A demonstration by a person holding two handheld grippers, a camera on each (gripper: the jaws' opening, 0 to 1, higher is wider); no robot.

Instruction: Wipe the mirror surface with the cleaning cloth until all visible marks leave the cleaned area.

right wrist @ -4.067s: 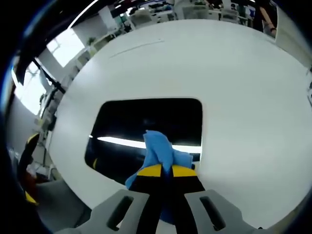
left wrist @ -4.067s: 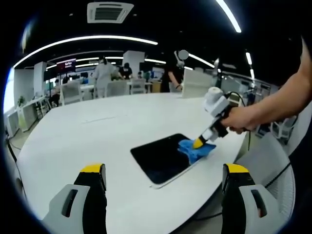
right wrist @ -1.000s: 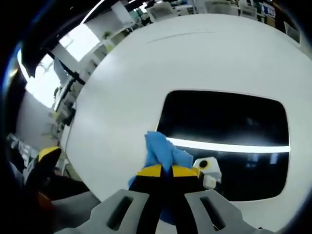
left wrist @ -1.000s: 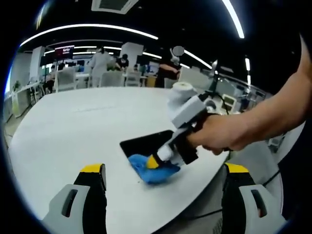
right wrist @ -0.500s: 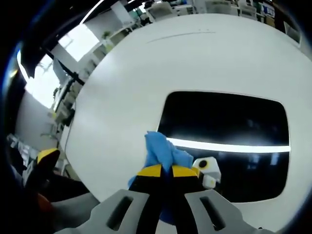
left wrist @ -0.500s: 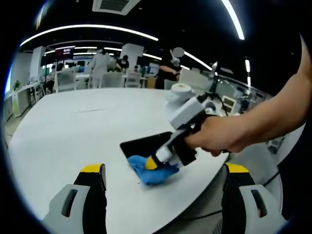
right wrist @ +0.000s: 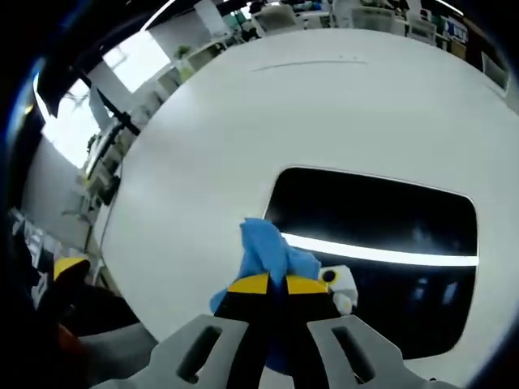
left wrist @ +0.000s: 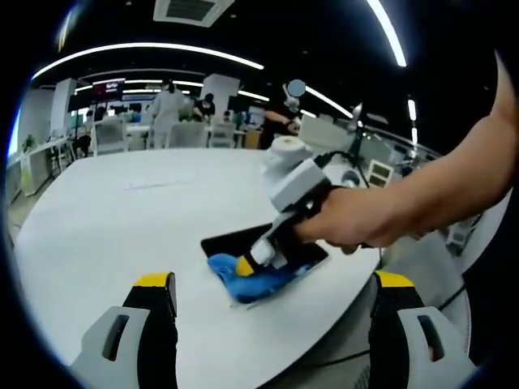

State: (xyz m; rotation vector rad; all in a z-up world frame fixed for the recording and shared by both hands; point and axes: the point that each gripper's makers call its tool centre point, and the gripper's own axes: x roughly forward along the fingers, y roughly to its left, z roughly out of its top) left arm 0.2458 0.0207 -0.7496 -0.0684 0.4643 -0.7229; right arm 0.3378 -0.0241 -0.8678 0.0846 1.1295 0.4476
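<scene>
Right gripper [right wrist: 270,284] sits at bottom centre of the right gripper view, jaws clenched on the blue cleaning cloth [right wrist: 272,255], which bunches up above the yellow tips. Cloth is pressed at the lower left corner of the mirror [right wrist: 405,231], a dark rounded rectangle lying flat on the white table [right wrist: 243,113], centre-right of frame, with a bright light streak reflected across it.

In the left gripper view, the left gripper [left wrist: 272,308] is released, jaws wide apart at bottom left and bottom right, holding nothing, hovering off the near table edge. Mid-frame, a hand [left wrist: 357,219] holds the right gripper [left wrist: 243,266] down on the cloth [left wrist: 247,279] at the mirror's [left wrist: 235,241] near end. People and chairs in the upper left background.
</scene>
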